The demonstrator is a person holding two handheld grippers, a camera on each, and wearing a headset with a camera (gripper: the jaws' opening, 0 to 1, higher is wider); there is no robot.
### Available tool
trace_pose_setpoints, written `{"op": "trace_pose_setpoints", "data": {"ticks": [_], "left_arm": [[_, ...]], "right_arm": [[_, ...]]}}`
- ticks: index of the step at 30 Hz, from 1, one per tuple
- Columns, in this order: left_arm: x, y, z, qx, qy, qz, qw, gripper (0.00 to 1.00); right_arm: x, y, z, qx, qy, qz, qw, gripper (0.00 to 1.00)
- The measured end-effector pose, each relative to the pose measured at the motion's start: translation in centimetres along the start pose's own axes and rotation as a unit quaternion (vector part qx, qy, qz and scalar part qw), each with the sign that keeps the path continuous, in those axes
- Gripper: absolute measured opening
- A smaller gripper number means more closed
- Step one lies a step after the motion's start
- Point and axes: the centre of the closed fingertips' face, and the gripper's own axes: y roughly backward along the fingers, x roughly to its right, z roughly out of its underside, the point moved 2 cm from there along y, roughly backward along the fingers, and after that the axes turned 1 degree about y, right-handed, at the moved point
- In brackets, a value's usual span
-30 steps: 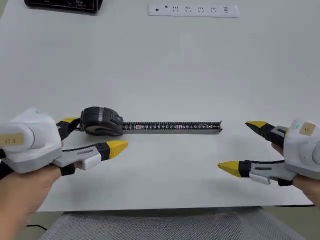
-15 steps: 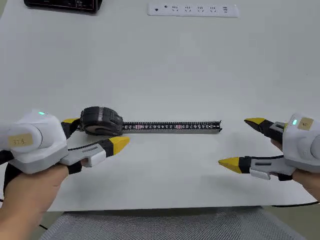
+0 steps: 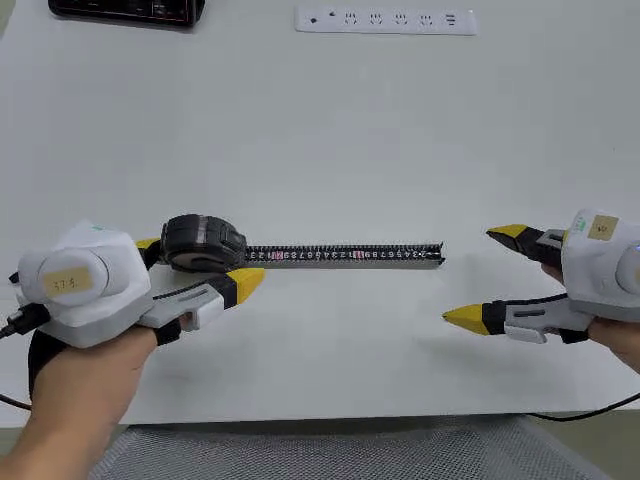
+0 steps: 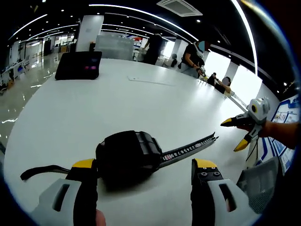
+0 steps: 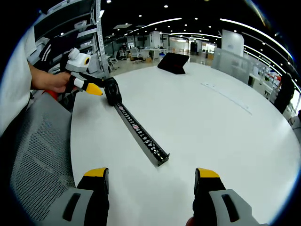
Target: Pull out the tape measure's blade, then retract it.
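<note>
Left gripper [image 3: 200, 263] is edging forward, jaws spread and straddling the case [image 3: 203, 241] on the table [image 3: 350, 150]. Right gripper [image 3: 483, 274] is hanging agape, clear of the extended blade [image 3: 345, 254]. Retraction is likely coming next, requiring a grip on the case.

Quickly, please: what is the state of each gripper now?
Left gripper: open, astride the tape measure.
Right gripper: open, holding nothing.

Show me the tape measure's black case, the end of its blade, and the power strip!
black case [image 3: 203, 242]: head view, the middle of its top side.
blade end [image 3: 438, 254]: head view, the hook at the tip.
power strip [image 3: 385, 19]: head view, the middle of its white body.
</note>
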Motion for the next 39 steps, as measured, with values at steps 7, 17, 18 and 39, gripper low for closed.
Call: {"op": "trace_pose_setpoints", "data": {"ticks": [7,17,18,39], "left_arm": [[0.0,-0.4,-0.1,0.006,0.014,-0.020,0.9997,0.80],[-0.3,-0.8,-0.2,0.018,0.022,-0.052,0.9982,0.79],[-0.4,-0.8,-0.2,0.018,0.023,-0.056,0.9980,0.78],[-1.4,-1.1,-0.4,0.018,0.047,-0.098,0.9939,0.64]], "right_arm": [[0.5,-0.4,0.0,-0.019,0.026,-0.016,0.9994,0.71],[1.3,-0.9,-0.3,-0.033,0.049,-0.033,0.9977,0.63],[1.3,-0.9,-0.3,-0.034,0.050,-0.033,0.9977,0.62],[1.9,-2.3,-0.2,-0.064,0.100,-0.063,0.9909,0.51]]}}
